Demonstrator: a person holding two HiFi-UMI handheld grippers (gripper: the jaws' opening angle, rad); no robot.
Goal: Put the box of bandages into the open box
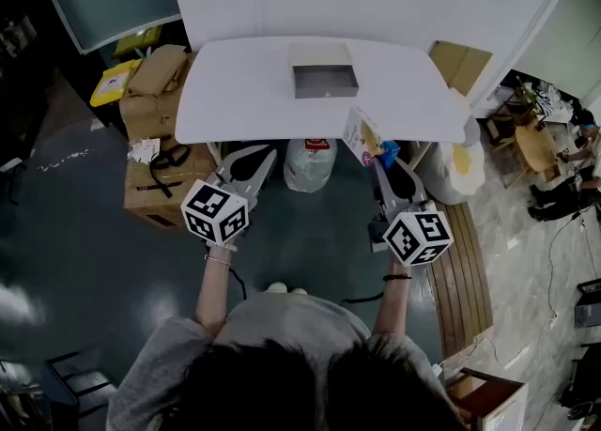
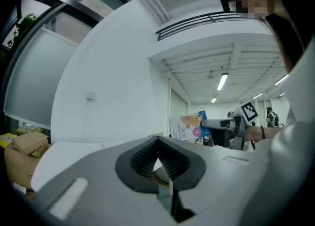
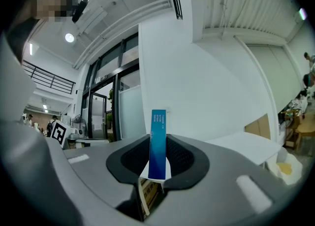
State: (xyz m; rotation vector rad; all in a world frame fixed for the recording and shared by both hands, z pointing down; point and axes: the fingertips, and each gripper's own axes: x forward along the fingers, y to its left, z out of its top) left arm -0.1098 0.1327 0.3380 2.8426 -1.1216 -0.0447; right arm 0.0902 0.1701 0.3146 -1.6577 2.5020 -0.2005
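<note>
So far only the first part of the task is done. The box of bandages (image 1: pixel 361 133) is off any surface and is clamped in the right gripper (image 1: pixel 378 157). In the right gripper view its narrow blue side stands upright between the two jaws, which press on it from both sides. It hangs in the air at the near edge of the white table (image 1: pixel 235 91), toward the right side. It is still well apart from the open box (image 1: pixel 324 80), which sits at the far middle of the table. The inside of that grey box looks bare, so I judge that nothing is placed in it yet. What is left is to carry the bandages forward over the table, bring them above the opening, lower them in and let go.

The left gripper (image 1: pixel 270 152) grasps nothing. Its jaws stand only a little apart, with just background showing through the narrow gap, and it waits near the table's front edge on the left.

Counted, I see one box of bandages, one open box, one table and two grippers. Each gripper has one marker cube, so there are two cubes. The left cube (image 1: pixel 215 212) and the right cube (image 1: pixel 419 237) are both close to the person's wrists.
</note>
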